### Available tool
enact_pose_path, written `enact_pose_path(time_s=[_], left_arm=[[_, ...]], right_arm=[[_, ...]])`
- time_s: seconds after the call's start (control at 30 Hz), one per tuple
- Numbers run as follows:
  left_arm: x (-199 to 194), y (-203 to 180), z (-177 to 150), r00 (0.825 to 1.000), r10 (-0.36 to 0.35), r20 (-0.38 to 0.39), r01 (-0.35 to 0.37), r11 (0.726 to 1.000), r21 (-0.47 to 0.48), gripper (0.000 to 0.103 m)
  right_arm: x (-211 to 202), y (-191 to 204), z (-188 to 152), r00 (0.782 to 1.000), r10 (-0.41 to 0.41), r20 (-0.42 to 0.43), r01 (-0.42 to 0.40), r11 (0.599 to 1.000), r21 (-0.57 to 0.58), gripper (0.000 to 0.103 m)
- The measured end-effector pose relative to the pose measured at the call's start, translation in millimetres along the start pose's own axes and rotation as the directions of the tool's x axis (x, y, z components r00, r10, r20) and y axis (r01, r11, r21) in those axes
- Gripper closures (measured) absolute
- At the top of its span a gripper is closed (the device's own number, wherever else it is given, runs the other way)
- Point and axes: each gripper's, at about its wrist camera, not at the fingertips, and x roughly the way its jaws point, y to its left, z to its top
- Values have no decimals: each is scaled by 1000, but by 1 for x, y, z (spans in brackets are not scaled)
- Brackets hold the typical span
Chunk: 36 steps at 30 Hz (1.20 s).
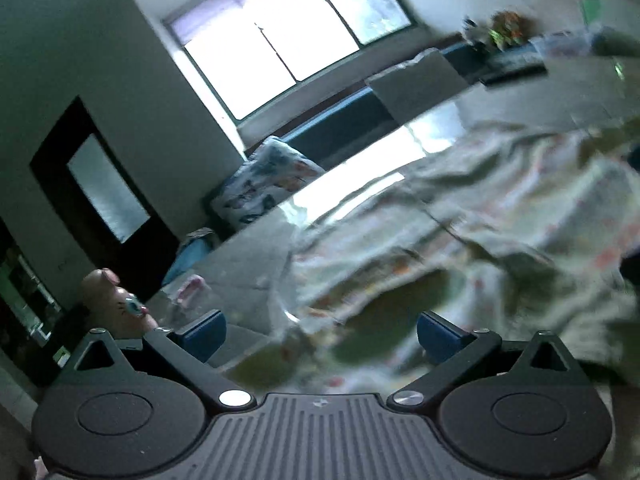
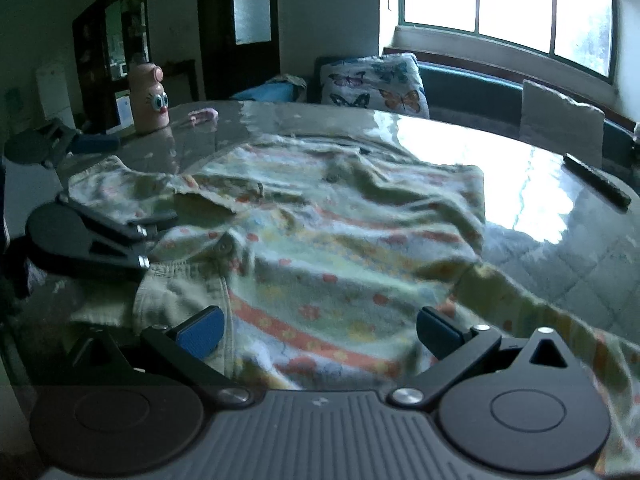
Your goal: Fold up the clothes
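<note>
1. The shirt (image 2: 320, 240) lies spread on the glossy table (image 2: 560, 208). It is pale green with orange flower stripes, wrinkled, with its buttons facing up and the collar toward the left side in the right wrist view.
2. The right gripper (image 2: 320, 336) is low over the near edge of the shirt and points across the table toward the window (image 2: 508, 4). Its jaws stand wide apart and hold nothing; the cloth lies under the gap between the two blue pads (image 2: 200, 334).
3. One sleeve (image 2: 540, 312) runs out from the shirt, past the right pad, toward the near right edge of the table.
4. The left gripper (image 1: 320, 340) is strongly tilted, so the table and the window (image 1: 280, 32) look slanted in its view. Its jaws are also wide apart and grip nothing; the cloth (image 1: 460, 240) is below and in front of them, blurred.
5. In the right wrist view the left gripper (image 2: 156, 236) shows at the left side, at the collar. I cannot tell if it touches the cloth.
6. A pink bottle (image 2: 150, 98) with cartoon eyes stands upright at the far left of the table, well apart from the shirt.
7. A dark remote (image 2: 596, 186) lies at the right side of the table.
8. A butterfly cushion (image 2: 376, 82) stands on the bench behind the table.
</note>
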Motion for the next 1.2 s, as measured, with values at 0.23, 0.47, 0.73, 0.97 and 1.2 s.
enact_pose_path(time_s=[0.23,0.47,0.73,0.97,1.2], left_arm=[[-9,3,6,998,33,50,-33,999,1,0],[-18,9,34,995,-41,96,49,996,-80,0],[-17,-33,54,978,-175,117,179,984,-20,0],[-19,-61,51,965,-247,91,243,969,53,0],[-16,-65,45,962,-264,68,258,963,83,0]], right_arm=[[-24,-19,-6,999,-15,41,13,998,59,0],[-40,-70,-14,991,-128,51,115,974,195,0],[-40,-136,-30,965,-261,3,249,924,292,0],[-42,-173,-46,946,-322,-31,315,896,312,0],[-40,-175,-45,941,-336,-41,334,900,281,0]])
